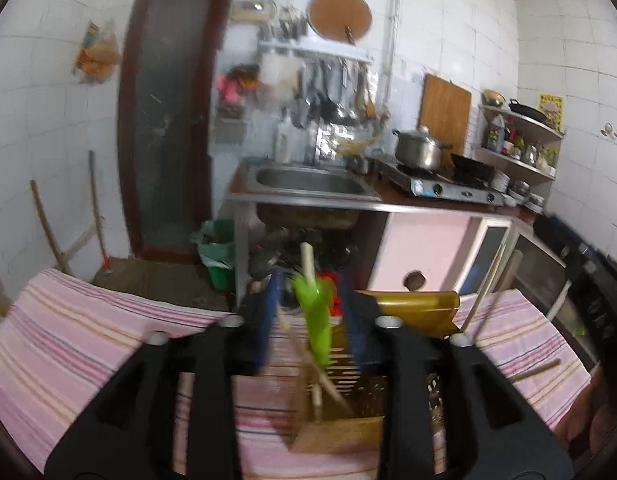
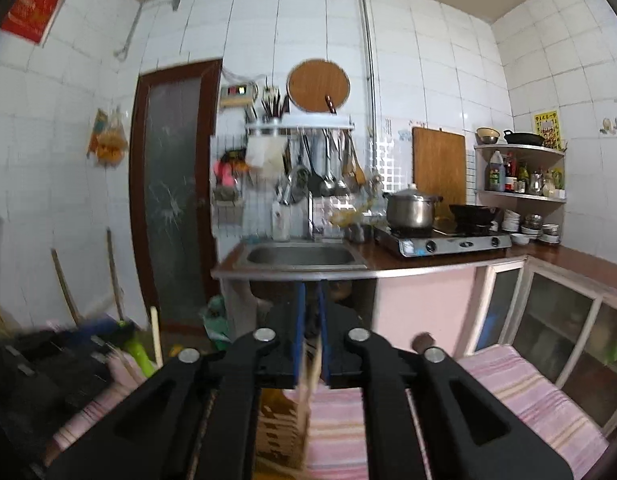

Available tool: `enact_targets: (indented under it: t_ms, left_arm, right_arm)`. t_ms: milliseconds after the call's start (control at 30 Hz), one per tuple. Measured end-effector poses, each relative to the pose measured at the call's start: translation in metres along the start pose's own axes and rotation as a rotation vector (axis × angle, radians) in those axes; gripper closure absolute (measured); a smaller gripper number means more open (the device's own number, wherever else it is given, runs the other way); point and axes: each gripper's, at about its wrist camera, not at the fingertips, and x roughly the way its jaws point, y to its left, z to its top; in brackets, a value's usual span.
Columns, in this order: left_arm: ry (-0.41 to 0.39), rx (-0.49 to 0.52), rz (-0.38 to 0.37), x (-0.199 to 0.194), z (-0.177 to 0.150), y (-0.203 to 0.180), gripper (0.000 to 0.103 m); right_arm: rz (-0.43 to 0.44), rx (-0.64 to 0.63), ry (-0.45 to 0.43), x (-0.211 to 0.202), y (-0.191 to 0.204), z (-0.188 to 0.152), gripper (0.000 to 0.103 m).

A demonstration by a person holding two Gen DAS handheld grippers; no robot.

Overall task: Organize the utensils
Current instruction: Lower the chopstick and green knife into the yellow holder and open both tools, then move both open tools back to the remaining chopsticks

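In the left wrist view my left gripper (image 1: 310,304) stands above a brown slotted utensil holder (image 1: 348,400) on a pink striped cloth (image 1: 68,340). A green-handled utensil with a wooden end (image 1: 314,312) stands between its blue-padded fingers, which stand a little apart from it. Wooden chopsticks (image 1: 308,360) lean in the holder. In the right wrist view my right gripper (image 2: 312,336) is shut on thin wooden chopsticks (image 2: 314,364), held above the same holder (image 2: 284,428). The left gripper with the green utensil (image 2: 138,352) shows at the left.
A yellow-brown plastic container (image 1: 420,304) lies behind the holder. More thin sticks (image 1: 484,296) stand at the right, and a wooden stick (image 1: 536,370) lies on the cloth. Behind are a sink (image 2: 300,256), a gas stove with a pot (image 2: 412,212) and cabinets.
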Motion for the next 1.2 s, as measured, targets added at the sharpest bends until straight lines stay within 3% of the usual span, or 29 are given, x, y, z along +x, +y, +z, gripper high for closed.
enact_targets:
  t_ms: [33,67,233,333,600,933,1200]
  left_arm:
    - [-0.013,0.000,0.013,-0.012,0.003,0.003,0.033]
    - [-0.030,-0.003,0.020,-0.027,0.005,0.007,0.029]
    - [-0.030,0.014,0.073,-0.084,0.009,0.024,0.006]
    - [-0.034,0.006,0.095,-0.114,0.003,0.037,0.005]
    - [0.045,0.020,0.118,-0.157,-0.047,0.060,0.005]
    - [0.156,0.044,0.141,-0.163,-0.116,0.074,0.005]
    - [0.269,0.066,0.162,-0.148,-0.166,0.077,0.005]
  right_arm:
    - [-0.006,-0.004,0.007,-0.004,-0.002,0.001,0.036]
    - [-0.007,-0.001,0.005,-0.011,-0.004,0.003,0.031]
    - [-0.026,-0.042,0.023,-0.053,-0.011,0.012,0.027]
    - [-0.026,-0.040,0.044,-0.081,-0.016,0.011,0.017]
    - [0.004,-0.037,0.138,-0.137,-0.011,-0.026,0.013]
    - [0.034,-0.035,0.260,-0.176,0.004,-0.100,0.013]
    - [0.025,-0.003,0.434,-0.175,0.001,-0.159,0.013]
